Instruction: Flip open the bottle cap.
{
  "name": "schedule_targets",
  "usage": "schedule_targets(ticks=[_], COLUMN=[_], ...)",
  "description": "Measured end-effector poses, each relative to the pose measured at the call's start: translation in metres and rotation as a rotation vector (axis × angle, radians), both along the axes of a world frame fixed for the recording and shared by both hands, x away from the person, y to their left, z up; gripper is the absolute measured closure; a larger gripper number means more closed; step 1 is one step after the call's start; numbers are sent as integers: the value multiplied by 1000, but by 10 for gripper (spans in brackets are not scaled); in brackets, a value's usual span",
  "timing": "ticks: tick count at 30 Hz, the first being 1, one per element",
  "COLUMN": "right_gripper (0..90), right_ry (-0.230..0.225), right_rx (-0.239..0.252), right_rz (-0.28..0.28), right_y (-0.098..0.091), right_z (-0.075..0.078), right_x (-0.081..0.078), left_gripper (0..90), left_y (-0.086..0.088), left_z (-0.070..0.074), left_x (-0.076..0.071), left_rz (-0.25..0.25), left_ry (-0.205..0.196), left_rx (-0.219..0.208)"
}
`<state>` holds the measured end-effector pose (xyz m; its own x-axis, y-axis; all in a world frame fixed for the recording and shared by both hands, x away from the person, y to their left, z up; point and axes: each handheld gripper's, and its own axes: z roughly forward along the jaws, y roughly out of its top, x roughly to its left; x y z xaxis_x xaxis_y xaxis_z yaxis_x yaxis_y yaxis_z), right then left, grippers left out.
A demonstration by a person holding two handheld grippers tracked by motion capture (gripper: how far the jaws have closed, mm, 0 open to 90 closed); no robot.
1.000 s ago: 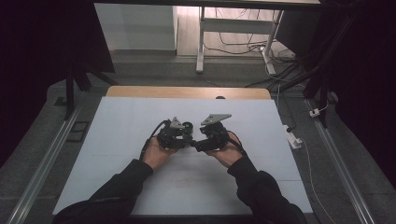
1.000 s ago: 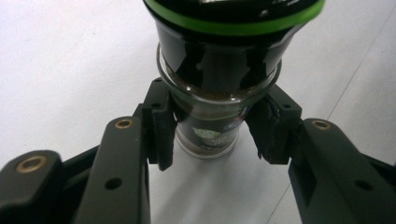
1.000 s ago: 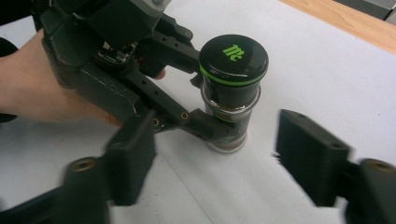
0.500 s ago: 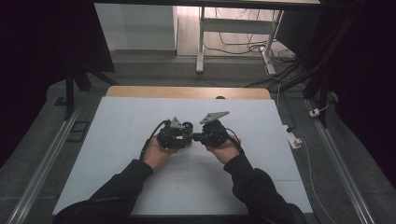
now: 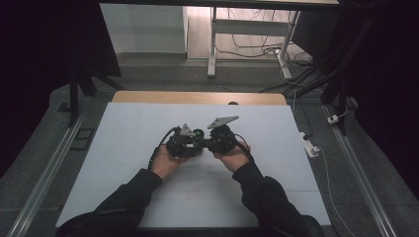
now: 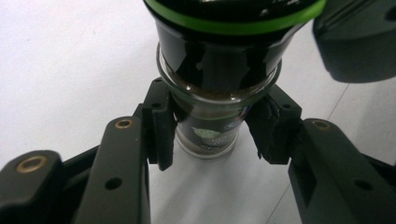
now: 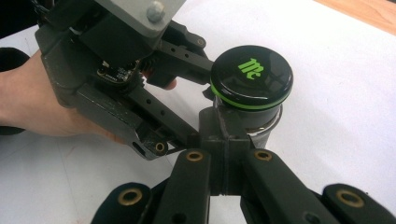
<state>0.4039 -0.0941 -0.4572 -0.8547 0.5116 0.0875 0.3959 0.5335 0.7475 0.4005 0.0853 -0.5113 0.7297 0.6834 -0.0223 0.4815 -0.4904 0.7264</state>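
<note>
left gripper (image 6: 208,128) jaws clamped on jar (image 6: 210,112) | right gripper (image 7: 224,140) jaws together beside jar | grippers now closer together than before

A black lid (image 7: 251,77) ringed in bright green is showing a green logo just beyond the right gripper's (image 7: 223,140) black jaws, topping a clear glass jar (image 6: 210,119) of brown contents.

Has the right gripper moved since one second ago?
Yes, slightly: the right gripper has shifted left toward the left gripper, judged against the table's wooden edge.
</note>
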Motion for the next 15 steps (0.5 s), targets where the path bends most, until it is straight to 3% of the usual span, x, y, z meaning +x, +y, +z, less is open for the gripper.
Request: schedule_targets(ticks=[15], right_gripper=[897], right_ry=[-33], right_rx=[17], right_rz=[-1], right_y=[0], right_z=[7], right_x=[0], left_gripper=[544], left_y=[0], left_z=[-1], left_x=[-1], left_rz=[1], left_ry=[-5], left_rx=[1])
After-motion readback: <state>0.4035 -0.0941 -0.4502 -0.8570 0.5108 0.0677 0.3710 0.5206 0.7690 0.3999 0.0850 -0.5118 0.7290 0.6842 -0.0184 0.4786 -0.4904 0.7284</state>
